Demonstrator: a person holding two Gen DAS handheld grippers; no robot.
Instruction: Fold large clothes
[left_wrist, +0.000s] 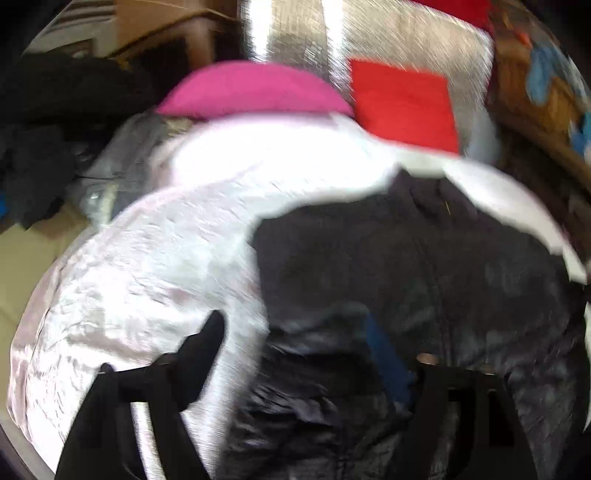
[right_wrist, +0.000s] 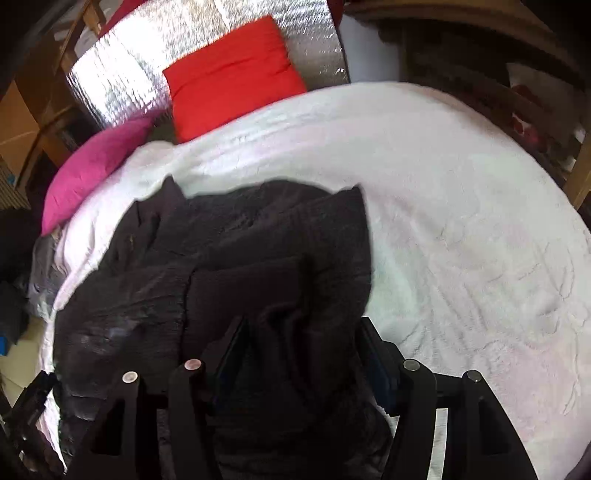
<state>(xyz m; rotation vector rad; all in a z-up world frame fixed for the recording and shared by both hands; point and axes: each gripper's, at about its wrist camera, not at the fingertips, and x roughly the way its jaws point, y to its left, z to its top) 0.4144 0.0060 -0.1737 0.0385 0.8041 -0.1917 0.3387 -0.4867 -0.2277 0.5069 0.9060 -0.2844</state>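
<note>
While gripped by right tool (right_wrist: 303, 339), dark jacket (right_wrist: 229, 251), white bedspread (right_wrist: 461, 206)

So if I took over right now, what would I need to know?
Left hand-held gripper: open, holding nothing, over the near edge of the dark jacket.
Right hand-held gripper: a fold of the jacket sits between its fingers; I cannot tell whether it is gripped.
The jacket lies bunched on the white blanket, near the pink pillow and red pillow.
Done: partly gathered, not neat.
Left: smooth it flat and finish folding.
</note>
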